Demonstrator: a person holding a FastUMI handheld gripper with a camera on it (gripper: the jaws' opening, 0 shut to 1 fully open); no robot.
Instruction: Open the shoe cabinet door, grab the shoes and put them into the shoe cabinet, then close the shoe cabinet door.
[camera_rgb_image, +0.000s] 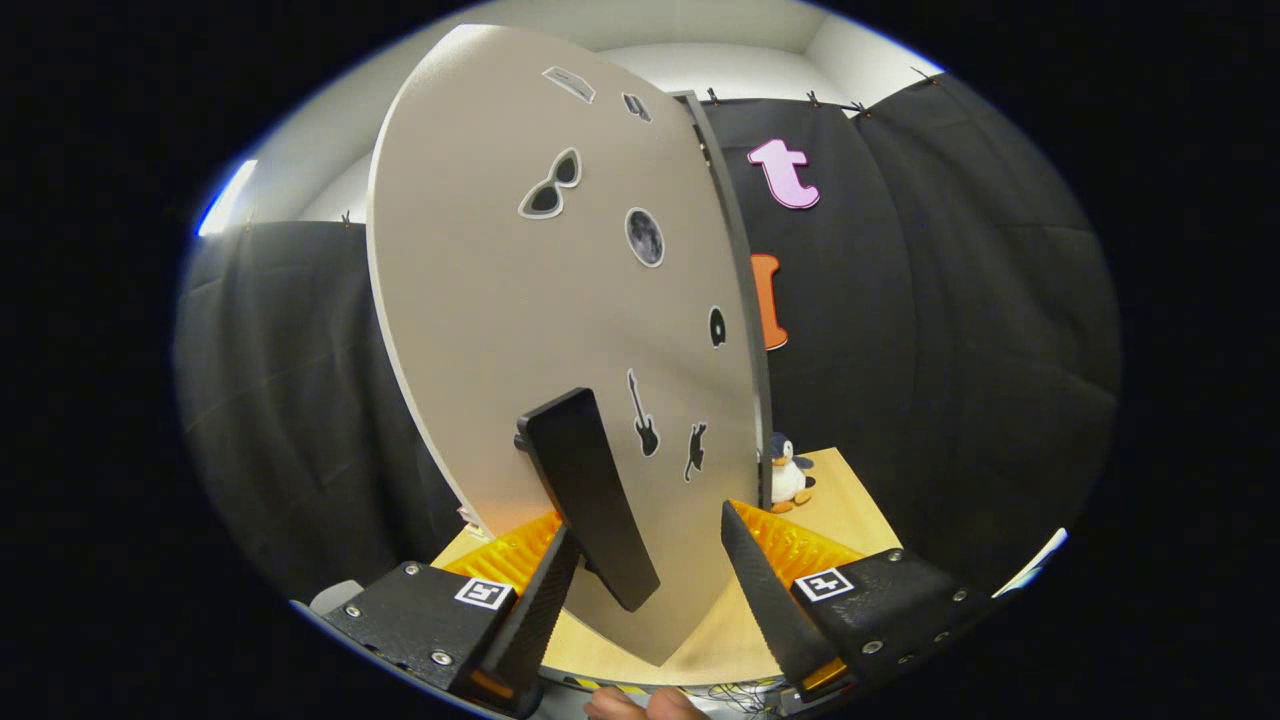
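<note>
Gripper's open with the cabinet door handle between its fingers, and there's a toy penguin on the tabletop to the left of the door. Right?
Nearly. In the gripper view the gripper is open around the door handle, but the toy penguin stands on the tabletop to the right of the cabinet door.

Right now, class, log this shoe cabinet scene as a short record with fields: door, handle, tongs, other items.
door: cabinet door swung open, decorated with stickers
handle: black handle between the fingers, near the left one
tongs: tongs open, straddling the handle, not pressing it
other items: toy penguin on the wooden table, beyond the door
</note>
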